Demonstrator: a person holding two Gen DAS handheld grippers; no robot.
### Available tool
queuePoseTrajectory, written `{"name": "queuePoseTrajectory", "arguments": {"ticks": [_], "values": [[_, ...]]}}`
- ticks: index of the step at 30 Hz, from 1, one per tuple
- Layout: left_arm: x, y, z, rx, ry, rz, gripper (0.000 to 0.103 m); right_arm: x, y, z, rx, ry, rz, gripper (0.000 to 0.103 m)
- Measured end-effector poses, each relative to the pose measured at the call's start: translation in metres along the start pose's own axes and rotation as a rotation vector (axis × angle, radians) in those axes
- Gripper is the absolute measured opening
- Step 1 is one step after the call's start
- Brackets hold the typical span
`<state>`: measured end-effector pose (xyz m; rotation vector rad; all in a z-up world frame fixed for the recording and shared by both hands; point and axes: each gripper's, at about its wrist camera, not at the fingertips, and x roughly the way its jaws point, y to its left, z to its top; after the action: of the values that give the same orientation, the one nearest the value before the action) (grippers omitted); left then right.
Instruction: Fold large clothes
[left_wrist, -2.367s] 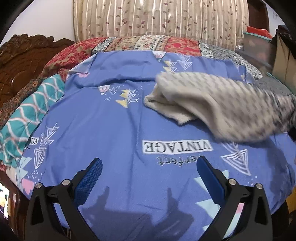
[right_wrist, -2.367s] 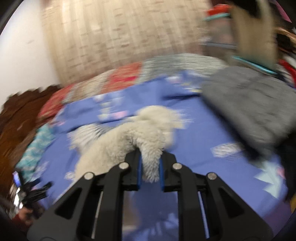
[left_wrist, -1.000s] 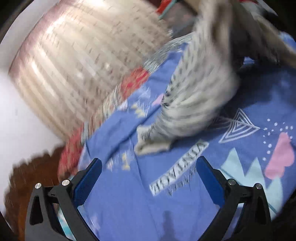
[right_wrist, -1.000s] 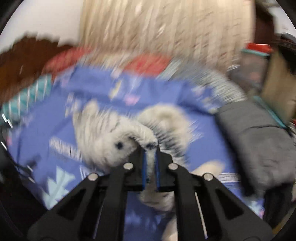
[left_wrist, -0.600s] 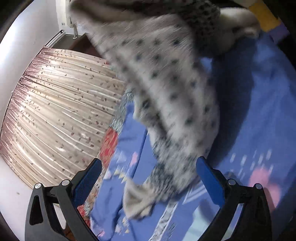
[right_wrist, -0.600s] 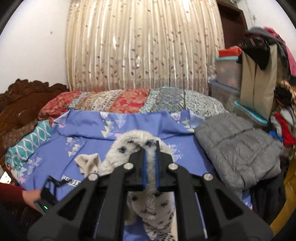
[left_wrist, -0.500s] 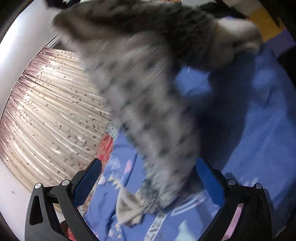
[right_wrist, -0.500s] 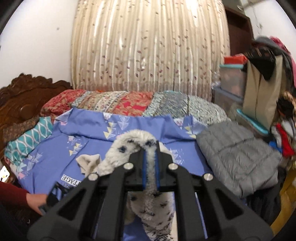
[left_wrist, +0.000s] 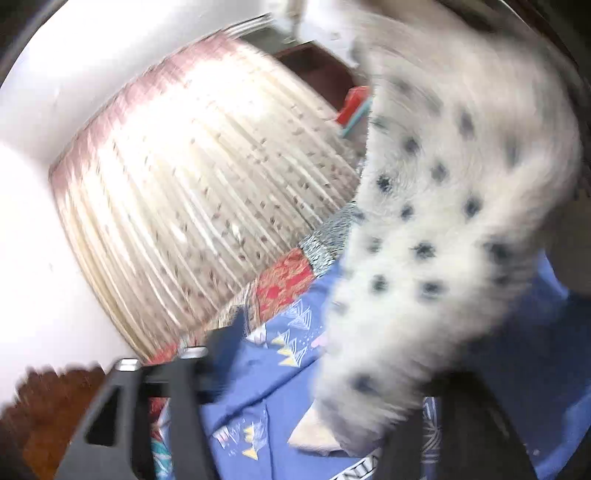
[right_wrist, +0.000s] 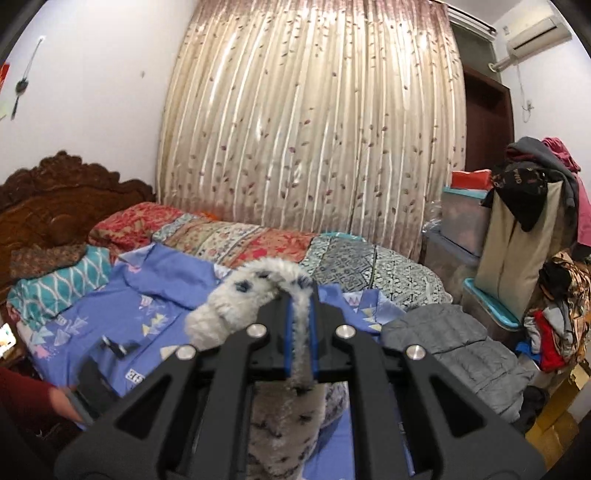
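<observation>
A carved wooden headboard (right_wrist: 55, 199) meets white walls (right_wrist: 92, 92) beside a pleated, leaf-print curtain (right_wrist: 314, 129).

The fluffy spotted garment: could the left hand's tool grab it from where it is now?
Probably yes. The fluffy spotted garment hangs between the left gripper's fingers, which have just been closing. Nothing blocks it, though one finger stands clear of it.

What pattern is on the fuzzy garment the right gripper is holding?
Off-white fleece with scattered dark spots on the fuzzy garment, clearest in the left wrist view; the right gripper pinches its edge.
</observation>
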<state>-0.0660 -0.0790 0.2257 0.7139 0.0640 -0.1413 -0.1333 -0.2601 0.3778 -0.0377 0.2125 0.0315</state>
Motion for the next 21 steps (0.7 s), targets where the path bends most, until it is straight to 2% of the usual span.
{"name": "queuePoseTrajectory", "arguments": {"ticks": [2,4,7,12,15,17,18,21], "values": [[-0.005,0.042,0.009,-0.071,0.022,-0.010,0.039,-0.007,-0.003,0.008,0.026,-0.027,0.034,0.007],[-0.016,0.087,0.022,-0.142,0.014,-0.004,0.035,-0.015,-0.003,0.017,0.034,-0.056,0.065,0.007],[-0.039,0.136,0.044,-0.205,-0.037,0.019,0.034,-0.032,0.002,0.035,0.031,-0.102,0.113,0.007],[-0.093,0.209,0.086,-0.259,-0.150,0.108,0.034,-0.060,0.003,0.074,0.030,-0.202,0.191,0.007],[-0.118,0.229,0.114,-0.267,-0.191,0.123,0.034,-0.070,0.000,0.095,0.046,-0.247,0.222,0.006],[-0.130,0.244,0.128,-0.264,-0.217,0.135,0.034,-0.074,-0.004,0.110,0.063,-0.287,0.232,0.000],[-0.134,0.250,0.137,-0.258,-0.227,0.135,0.034,-0.075,-0.005,0.116,0.070,-0.300,0.236,0.000],[-0.126,0.251,0.140,-0.227,-0.202,0.115,0.034,-0.058,-0.003,0.130,0.082,-0.280,0.255,0.000]]}}
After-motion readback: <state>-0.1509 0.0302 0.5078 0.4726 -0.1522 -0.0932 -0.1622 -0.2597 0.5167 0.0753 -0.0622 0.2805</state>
